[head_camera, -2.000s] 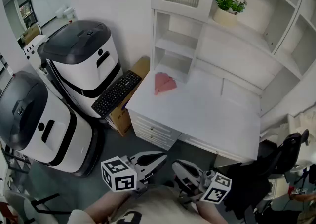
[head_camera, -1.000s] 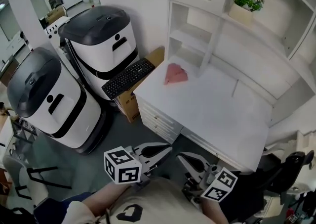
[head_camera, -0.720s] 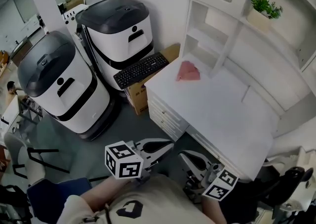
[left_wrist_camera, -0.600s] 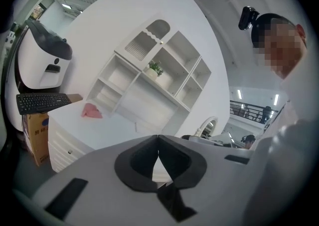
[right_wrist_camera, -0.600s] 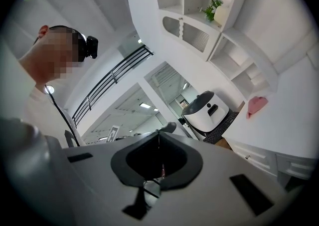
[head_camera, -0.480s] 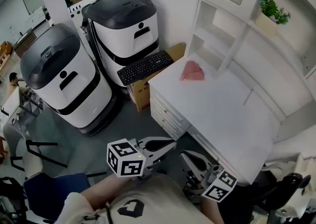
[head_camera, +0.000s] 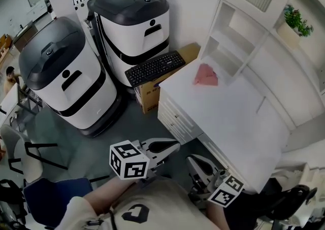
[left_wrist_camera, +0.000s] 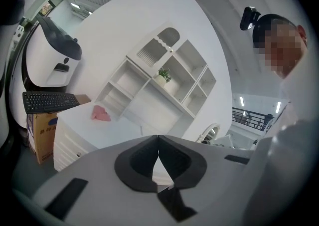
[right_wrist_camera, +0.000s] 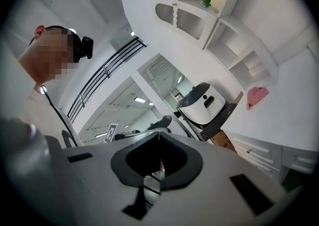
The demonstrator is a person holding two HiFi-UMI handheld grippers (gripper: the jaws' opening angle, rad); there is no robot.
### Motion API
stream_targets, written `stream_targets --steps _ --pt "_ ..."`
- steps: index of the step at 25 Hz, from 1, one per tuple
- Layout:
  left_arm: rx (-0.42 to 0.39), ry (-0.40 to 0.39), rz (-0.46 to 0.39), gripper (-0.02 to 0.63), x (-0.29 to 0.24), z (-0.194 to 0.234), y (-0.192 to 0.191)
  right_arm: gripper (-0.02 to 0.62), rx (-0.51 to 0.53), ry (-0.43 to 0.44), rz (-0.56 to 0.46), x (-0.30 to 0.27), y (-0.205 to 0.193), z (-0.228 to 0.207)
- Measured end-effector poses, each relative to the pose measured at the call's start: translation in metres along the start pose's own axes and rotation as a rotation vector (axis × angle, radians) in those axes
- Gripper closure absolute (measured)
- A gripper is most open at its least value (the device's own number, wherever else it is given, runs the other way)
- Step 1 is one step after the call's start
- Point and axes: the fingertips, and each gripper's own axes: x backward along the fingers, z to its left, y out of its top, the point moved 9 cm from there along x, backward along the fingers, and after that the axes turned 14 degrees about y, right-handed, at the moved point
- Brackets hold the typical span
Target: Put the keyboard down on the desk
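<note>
Two big white machines (head_camera: 66, 71) with dark lids stood on the floor, and just to their right was the white table (head_camera: 233, 117), its top bare but for a pink cloth (head_camera: 205, 75) near the shelves. Between the machines and the table sat a cardboard box (head_camera: 147, 97), and on that box, not on the table, lay the black keyboard (head_camera: 155, 67), flat and keys up, one end close to the table's corner.

The person held both claws low and close to the body. The left claw (head_camera: 170, 152) had its jaws pressed together on nothing, and so did the right claw (head_camera: 192, 165). The keyboard lay well apart from both, far ahead across the floor and a little left of the left claw.

To my eye the step in hand was getting to the keyboard. The next move would call for closing that gap, parting the jaws and taking the keyboard by an edge so it stayed level on the short lift across to the table.
</note>
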Motion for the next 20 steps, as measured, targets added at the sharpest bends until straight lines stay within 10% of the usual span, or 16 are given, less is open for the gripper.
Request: stream_targets --steps 20 --pt "0.134 0.118 -0.116 0.592 0.062 0.169 0.076 0.571 0.025 -0.066 0.189 -0.167 0.028 -0.062"
